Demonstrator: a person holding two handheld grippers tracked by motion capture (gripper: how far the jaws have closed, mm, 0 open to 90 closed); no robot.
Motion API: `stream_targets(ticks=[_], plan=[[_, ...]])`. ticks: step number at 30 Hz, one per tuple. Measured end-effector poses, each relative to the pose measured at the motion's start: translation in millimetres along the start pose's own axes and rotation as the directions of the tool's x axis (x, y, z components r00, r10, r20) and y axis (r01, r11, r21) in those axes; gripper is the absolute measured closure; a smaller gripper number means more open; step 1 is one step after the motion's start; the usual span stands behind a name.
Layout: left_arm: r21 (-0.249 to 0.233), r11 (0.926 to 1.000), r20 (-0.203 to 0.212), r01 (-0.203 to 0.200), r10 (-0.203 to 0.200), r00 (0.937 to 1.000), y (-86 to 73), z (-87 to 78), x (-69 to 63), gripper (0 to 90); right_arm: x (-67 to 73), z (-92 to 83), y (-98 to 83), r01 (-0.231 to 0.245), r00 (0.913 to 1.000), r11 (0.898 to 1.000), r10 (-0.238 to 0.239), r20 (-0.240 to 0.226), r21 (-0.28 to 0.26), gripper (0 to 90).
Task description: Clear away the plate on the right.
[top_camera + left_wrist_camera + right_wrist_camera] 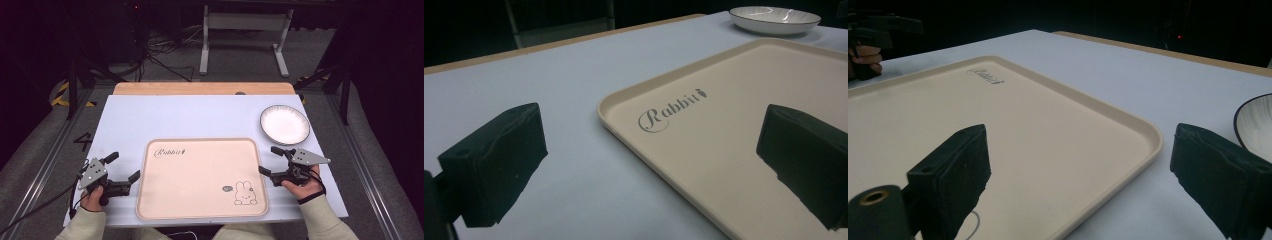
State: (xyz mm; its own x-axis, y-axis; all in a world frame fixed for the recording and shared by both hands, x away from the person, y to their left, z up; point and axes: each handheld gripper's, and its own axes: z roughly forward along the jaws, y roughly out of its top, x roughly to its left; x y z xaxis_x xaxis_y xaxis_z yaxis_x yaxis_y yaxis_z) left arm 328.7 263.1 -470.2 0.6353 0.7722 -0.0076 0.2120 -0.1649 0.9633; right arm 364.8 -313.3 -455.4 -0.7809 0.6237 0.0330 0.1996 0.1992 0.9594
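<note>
A cream tray (200, 150) with "Rabbit" lettering and a rabbit drawing lies flat in the middle of the white table; it also appears as the tray (744, 90) and the tray (1058, 115) in the two gripper views. My left gripper (123, 167) rests just off the tray's left edge, open, nothing between its jaws. My right gripper (270, 160) sits off the tray's right edge, open and empty. The left gripper (651, 160) straddles the tray's near-left rim. The right gripper (1078, 175) straddles the tray's corner.
A white plate (284, 124) with a dark rim stands at the back right of the table, seen also as the plate (775, 18) and the plate (1255, 122). A wooden strip (202, 88) runs along the far edge. A metal frame (245, 35) stands beyond.
</note>
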Motion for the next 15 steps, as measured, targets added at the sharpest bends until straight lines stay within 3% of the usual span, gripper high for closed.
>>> stream_targets(ticks=[7,15], plan=[[0.003,0.9999,-0.004,-0.017,0.017,0.9998,0.0,0.3,-1.6,0.2,-1.5,-0.3,-0.2,-0.016,0.9999,1.000,0.016,0.002,-0.006,9.1],[0.006,0.9995,-0.005,-0.032,0.032,0.9995,0.1,0.0,-2.4,0.2,1.5,2.6,1.0,0.008,0.9999,1.000,-0.009,0.011,0.027,12.6]])
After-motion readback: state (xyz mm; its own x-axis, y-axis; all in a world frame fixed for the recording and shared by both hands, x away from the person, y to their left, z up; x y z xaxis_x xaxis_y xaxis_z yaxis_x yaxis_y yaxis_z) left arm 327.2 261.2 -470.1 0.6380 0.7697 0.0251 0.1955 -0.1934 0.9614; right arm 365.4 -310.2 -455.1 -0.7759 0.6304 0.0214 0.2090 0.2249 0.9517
